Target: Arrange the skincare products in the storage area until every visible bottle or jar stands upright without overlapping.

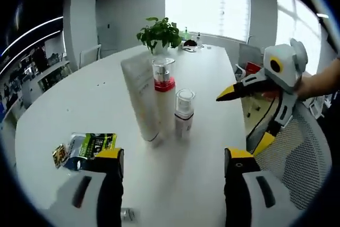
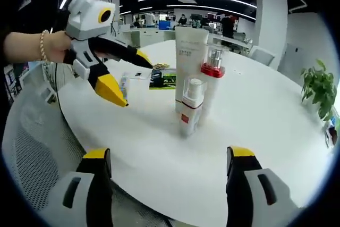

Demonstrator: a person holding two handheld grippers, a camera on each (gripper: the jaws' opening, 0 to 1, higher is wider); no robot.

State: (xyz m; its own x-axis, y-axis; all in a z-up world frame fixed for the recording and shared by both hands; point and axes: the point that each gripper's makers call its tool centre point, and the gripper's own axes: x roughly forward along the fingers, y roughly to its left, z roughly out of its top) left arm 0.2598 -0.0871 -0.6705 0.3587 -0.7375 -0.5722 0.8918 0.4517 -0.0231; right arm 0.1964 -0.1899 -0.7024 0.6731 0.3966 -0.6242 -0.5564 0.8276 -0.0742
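Three skincare containers stand upright in a tight cluster ahead of and between the left gripper's point(image 1: 173, 166) jaws: a tall white tube point(image 1: 141, 97) resting on its cap end, a clear pump bottle with a red collar point(image 1: 163, 86) pressed against it, and a short white spray bottle point(image 1: 184, 112) with a clear cap just in front. They look grouped close so each stays visible without lying on another; whether the bottles touch is hard to tell. The tube looks soft matte plastic, flattened and widening upward; the bottles are rigid, glossy cylinders. The smooth white round counter point(image 1: 79, 110) carries them, with flat foil sachets point(image 1: 87, 147) just outside the left jaw. Both grippers' yellow-tipped jaws stand spread and pinch nothing; the right gripper point(image 2: 168, 166) faces the same cluster, seemingly poised to nudge or steady. A leafy potted plant point(image 1: 158, 34) sits far beyond the jaws
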